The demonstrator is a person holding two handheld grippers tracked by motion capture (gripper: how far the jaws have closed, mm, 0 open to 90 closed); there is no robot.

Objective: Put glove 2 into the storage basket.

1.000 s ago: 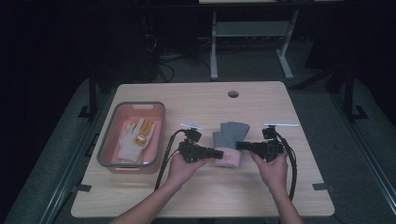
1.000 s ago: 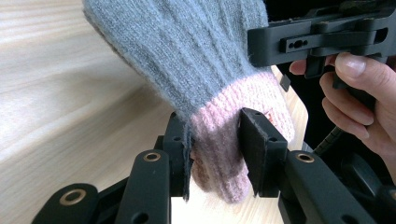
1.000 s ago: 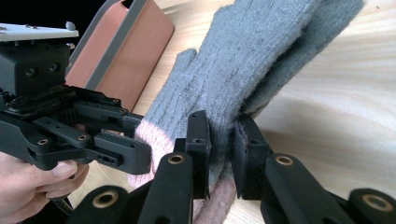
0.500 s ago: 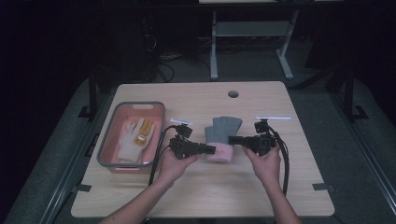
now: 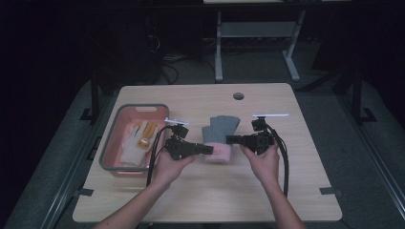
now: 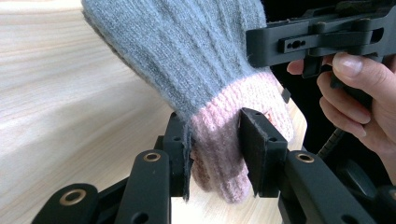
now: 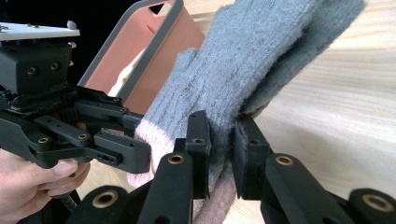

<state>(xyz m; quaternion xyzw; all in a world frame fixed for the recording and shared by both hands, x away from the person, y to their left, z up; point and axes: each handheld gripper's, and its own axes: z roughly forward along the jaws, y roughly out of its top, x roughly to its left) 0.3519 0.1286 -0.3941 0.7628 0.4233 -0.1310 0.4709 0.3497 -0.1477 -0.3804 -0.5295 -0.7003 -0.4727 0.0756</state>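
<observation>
Two grippers, left and right, clamp one grey glove.

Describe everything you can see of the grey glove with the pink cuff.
The glove is a ribbed knit, grey with a pink cuff. It lies mid-table, right of the bin, fingers pointing away from the person. Both tongs pinch it at the cuff end: the left tongs clamp the pink cuff, the right tongs grip the grey knit just above it.
</observation>
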